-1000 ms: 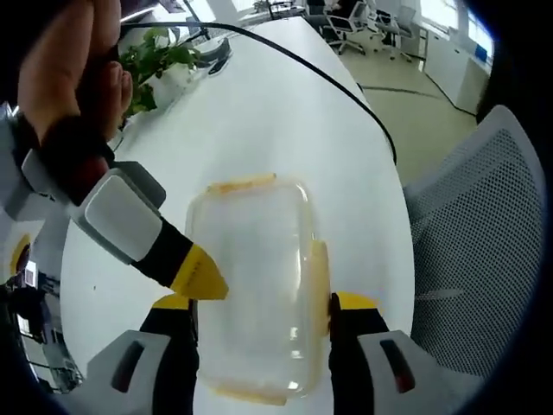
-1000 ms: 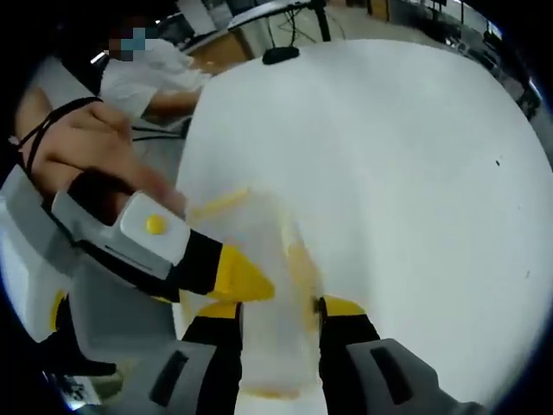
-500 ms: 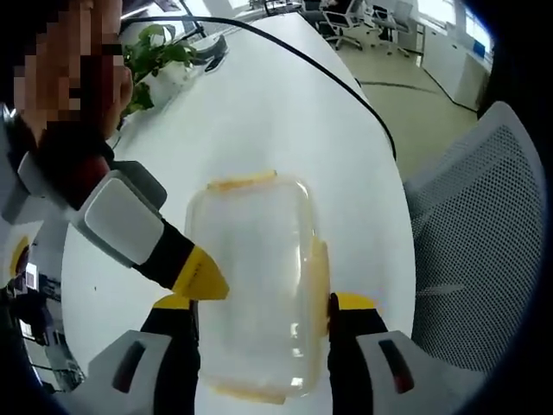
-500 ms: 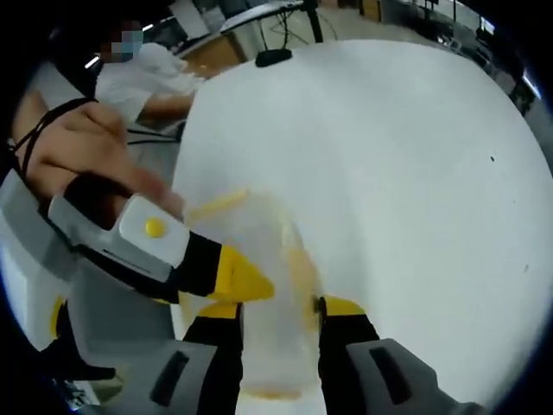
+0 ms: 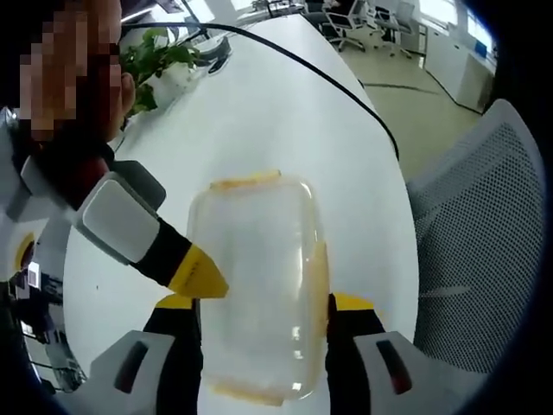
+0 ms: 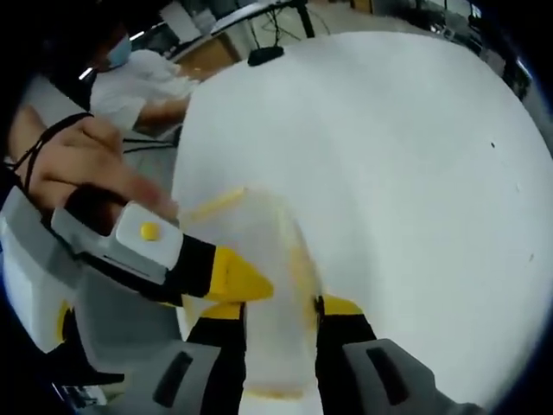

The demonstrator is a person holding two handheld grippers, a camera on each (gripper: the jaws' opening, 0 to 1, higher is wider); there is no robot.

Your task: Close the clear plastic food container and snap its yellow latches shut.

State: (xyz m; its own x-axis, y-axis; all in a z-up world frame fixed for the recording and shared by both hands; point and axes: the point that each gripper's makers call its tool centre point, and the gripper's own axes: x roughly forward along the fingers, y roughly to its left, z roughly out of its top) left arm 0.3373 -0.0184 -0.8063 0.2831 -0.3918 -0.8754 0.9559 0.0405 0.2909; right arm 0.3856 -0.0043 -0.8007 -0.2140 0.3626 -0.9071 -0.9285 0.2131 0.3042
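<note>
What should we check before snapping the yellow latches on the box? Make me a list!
1. Lid on the box: seems to sit flat on top; ok.
2. Left hand-held gripper astride the box: jaws on both long sides; ok.
3. Right hand-held gripper astride the box: jaws on both sides; ok.
4. Side latch snapped down: cannot tell.
5. Far end latch snapped down: cannot tell.
6. Box resting on the white table, away from the edge: ok.

white table [image 5: 285, 112]; clear container [image 5: 255, 268], cable [image 5: 328, 78], plant [image 5: 155, 56]
</note>
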